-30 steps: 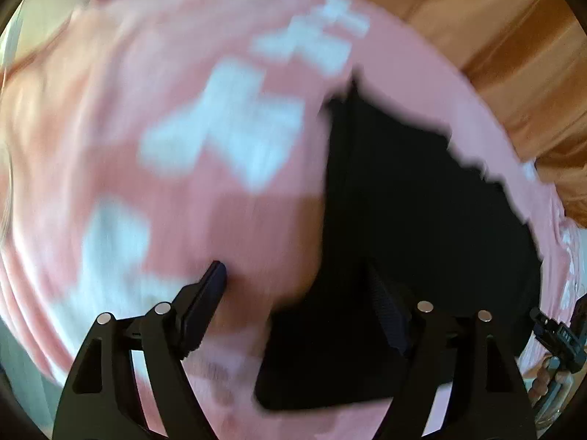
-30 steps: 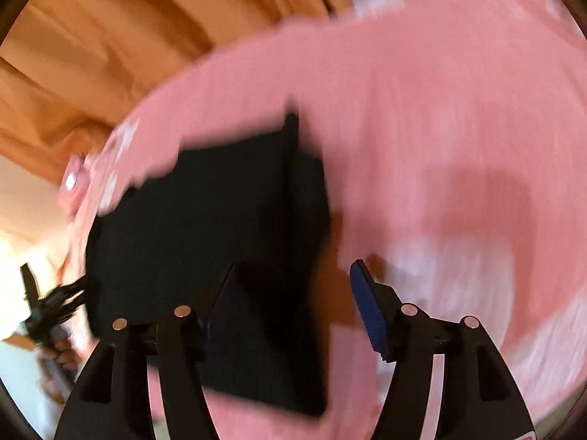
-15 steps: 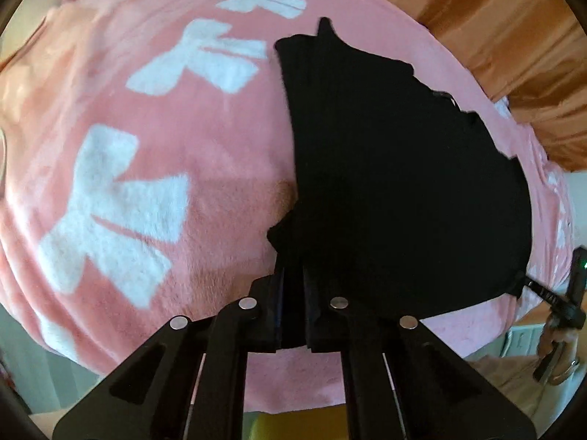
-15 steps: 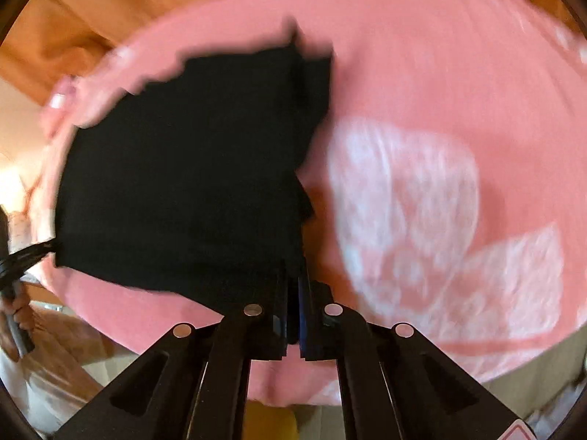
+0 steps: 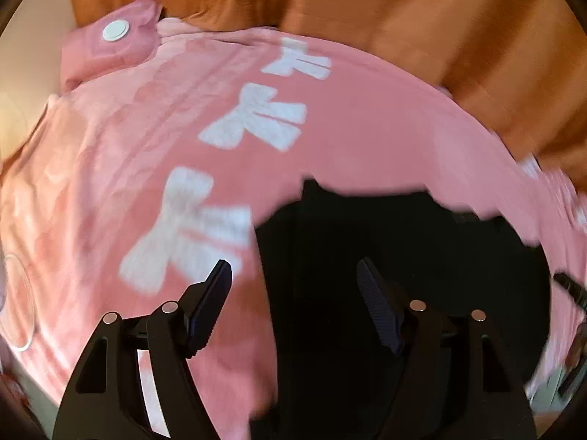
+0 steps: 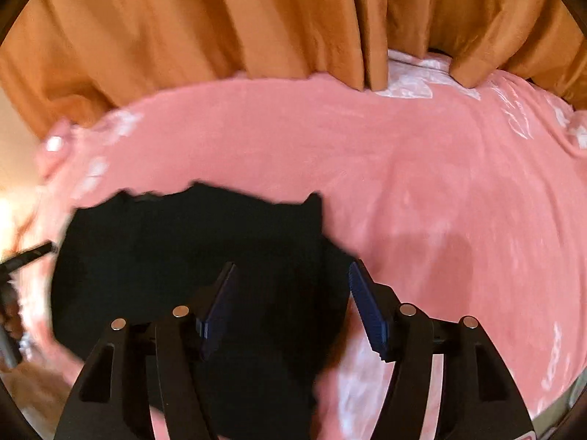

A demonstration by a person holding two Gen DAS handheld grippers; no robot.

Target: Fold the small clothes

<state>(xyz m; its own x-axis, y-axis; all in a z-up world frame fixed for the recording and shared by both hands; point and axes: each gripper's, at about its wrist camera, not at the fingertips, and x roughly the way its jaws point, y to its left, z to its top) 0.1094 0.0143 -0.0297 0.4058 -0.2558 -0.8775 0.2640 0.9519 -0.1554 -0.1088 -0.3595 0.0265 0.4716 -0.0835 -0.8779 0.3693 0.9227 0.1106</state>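
Note:
A black garment [image 5: 403, 256] lies flat on a pink blanket [image 5: 367, 139] printed with white bows. My left gripper [image 5: 293, 275] hovers above the garment's left edge. Its jaws are opening, the cloth lies below them and the pads touch nothing. In the right wrist view the same black garment [image 6: 176, 253] fills the lower left. My right gripper [image 6: 291, 275] hangs over its right edge, jaws opening, with the cloth beneath and not pinched. The garment's near edge is hidden behind the fingers in both views.
Orange curtains [image 6: 220, 29] hang along the far side of the blanket [image 6: 440, 168]. A pink cushion with a white button [image 5: 113, 33] sits at the far left corner. The other gripper's dark tip [image 6: 25, 253] shows at the left edge.
Half a second ago both grippers were shut on the black garment's near edge. Now both stand open and have lifted away, and the garment rests on the blanket.

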